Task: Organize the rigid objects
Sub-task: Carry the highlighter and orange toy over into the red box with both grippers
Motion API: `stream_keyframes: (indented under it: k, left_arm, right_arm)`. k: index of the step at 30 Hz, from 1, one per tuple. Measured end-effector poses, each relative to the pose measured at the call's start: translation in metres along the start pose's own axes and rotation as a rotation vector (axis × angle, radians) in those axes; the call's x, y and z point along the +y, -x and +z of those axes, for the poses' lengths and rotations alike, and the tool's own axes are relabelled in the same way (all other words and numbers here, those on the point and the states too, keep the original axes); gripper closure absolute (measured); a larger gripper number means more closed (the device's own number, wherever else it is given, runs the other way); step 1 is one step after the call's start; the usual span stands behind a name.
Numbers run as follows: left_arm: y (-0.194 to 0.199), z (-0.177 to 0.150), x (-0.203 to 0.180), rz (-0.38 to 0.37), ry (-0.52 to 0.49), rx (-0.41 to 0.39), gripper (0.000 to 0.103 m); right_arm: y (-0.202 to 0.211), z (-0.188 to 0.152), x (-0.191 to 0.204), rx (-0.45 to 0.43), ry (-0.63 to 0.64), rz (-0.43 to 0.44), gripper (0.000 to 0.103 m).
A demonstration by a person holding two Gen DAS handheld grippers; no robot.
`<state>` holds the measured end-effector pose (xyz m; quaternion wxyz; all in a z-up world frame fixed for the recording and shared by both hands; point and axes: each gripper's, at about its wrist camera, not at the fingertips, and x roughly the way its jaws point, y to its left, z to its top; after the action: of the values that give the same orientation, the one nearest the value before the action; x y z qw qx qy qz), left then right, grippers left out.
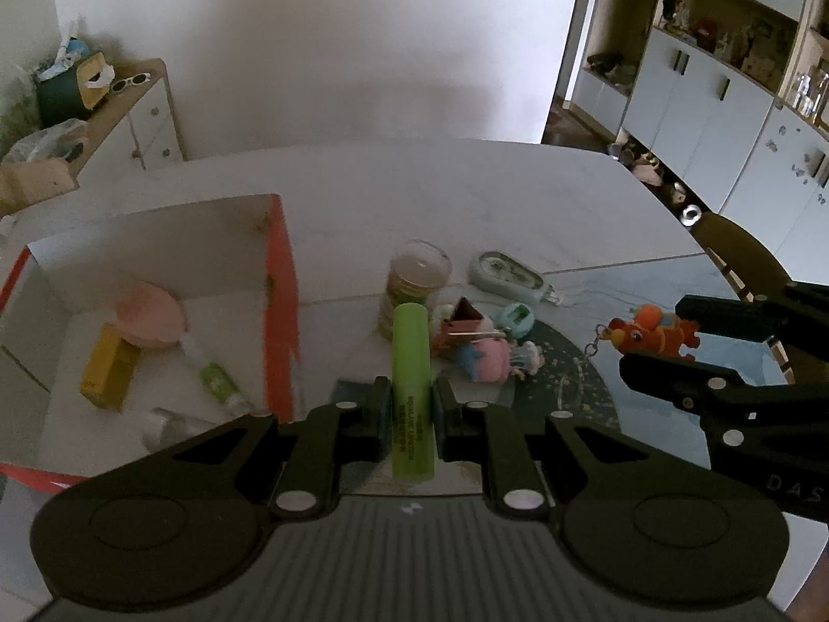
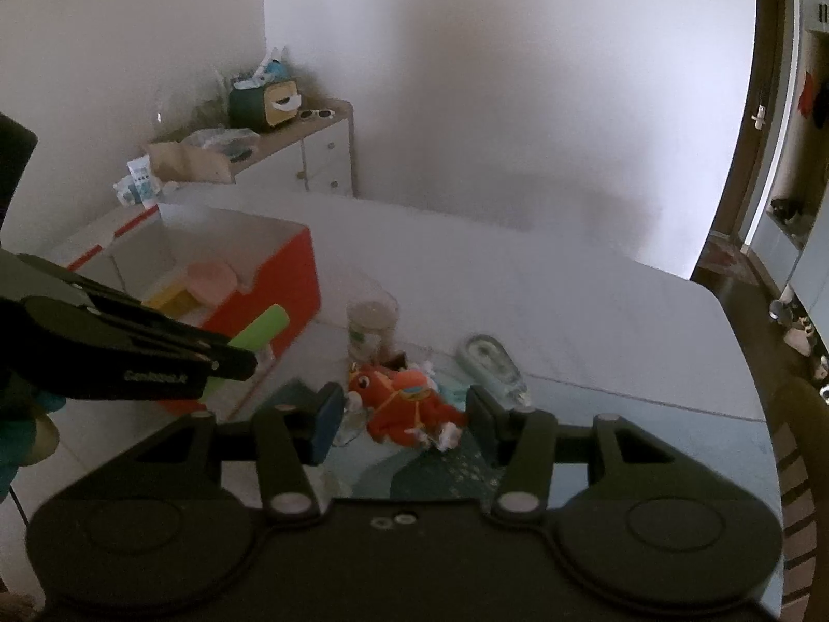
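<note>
A: We have the left gripper [image 1: 409,409] with its jaws clamped on a green tube [image 1: 411,383], above the surface [image 1: 466,197].

B: Our right gripper [image 2: 404,422] jaws grip an orange toy [image 2: 409,404]. Beyond, the red-sided box [image 1: 282,311] holds what may be a pink lid [image 1: 150,319].

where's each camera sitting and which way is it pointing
Left wrist: on the left hand-held gripper, looking down at the table; its fingers clamp a green tube.
Right wrist: on the right hand-held gripper, angled down; an orange toy sits between its fingers.
Shared: red box, glass jar, both hand-held grippers.
</note>
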<state>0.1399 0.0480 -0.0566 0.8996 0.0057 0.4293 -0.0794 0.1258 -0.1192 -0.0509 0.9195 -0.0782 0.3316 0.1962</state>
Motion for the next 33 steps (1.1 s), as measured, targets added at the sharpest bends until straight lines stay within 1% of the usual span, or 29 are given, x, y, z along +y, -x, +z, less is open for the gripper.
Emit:
stream_keyframes:
  k: [15,26,33]
  left_arm:
    - [0.026,0.013,0.08,-0.007,-0.004,-0.027,0.087]
    - [0.029,0.019,0.147,0.007,0.021,-0.029,0.087]
    - [0.022,0.023,0.182,0.029,0.037,-0.019,0.087]
  right_arm:
    - [-0.014,0.038,0.071,-0.04,0.015,0.007,0.051]
    - [-0.036,0.063,0.119,-0.058,0.03,0.014,0.051]
    - [-0.055,0.072,0.139,-0.041,0.042,0.019,0.051]
